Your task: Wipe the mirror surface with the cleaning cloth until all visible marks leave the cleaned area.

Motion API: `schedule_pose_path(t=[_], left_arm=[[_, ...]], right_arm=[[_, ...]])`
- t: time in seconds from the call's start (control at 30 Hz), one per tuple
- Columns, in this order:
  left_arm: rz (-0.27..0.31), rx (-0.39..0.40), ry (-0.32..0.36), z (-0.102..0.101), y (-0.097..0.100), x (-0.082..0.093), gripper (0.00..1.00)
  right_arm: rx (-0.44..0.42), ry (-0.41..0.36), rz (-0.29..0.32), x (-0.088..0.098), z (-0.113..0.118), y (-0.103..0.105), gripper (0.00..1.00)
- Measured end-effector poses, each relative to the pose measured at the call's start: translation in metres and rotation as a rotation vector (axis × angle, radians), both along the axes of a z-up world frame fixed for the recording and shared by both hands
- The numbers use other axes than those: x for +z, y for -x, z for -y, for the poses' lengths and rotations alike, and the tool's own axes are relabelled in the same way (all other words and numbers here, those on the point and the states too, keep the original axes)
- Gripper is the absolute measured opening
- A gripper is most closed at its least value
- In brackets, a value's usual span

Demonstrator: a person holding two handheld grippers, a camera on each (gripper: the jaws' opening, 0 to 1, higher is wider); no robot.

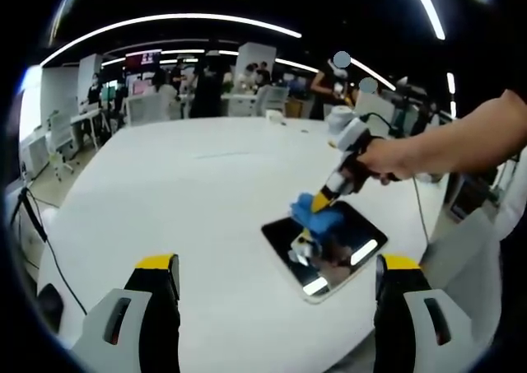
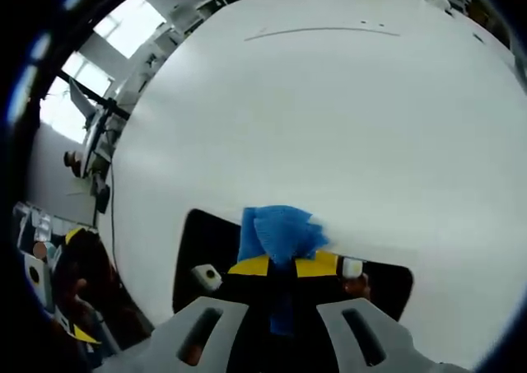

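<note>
**Mid-wipe: right tool has the cloth down on the mirror**

While the right tool (image 2: 282, 266) is clamped on the blue cleaning cloth (image 2: 278, 231), I'm in the wiping step, not the pickup. From the left gripper view, the right tool (image 1: 319, 211) comes in from the right, angled down, with the cloth (image 1: 319, 215) pressed on the far part of the mirror (image 1: 329, 254). The mirror lies flat on the white surface (image 1: 189, 192), near its close edge, and it reflects ceiling lights. The left tool (image 1: 276, 266) hangs above the surface with its jaws apart, holding nothing, well short of the mirror.

I can't make out any marks on the glass; reflections hide them. My read: wipe is partway at best, since the cloth covers only one end.

Next move: drag the cloth across the uncovered half, keep pressure even, keep the mirror from sliding. Left tool could brace its edge if it shifts.
</note>
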State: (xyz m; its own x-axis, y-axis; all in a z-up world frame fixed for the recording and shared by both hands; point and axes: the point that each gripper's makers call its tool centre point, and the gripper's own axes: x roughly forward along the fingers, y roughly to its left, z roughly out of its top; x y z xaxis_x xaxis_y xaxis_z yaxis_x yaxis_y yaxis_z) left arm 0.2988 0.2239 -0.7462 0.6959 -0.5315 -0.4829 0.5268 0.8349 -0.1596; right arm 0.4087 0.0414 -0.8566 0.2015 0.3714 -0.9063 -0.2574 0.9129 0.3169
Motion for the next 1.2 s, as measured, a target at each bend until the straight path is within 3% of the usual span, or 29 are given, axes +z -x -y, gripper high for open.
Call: schedule_pose_path(t=[1.2], left_arm=[[0.006, -0.010, -0.004, 0.006, -0.004, 0.003, 1.00]], right_arm=[[-0.014, 0.032, 0.003, -0.003, 0.038, -0.004, 0.04]])
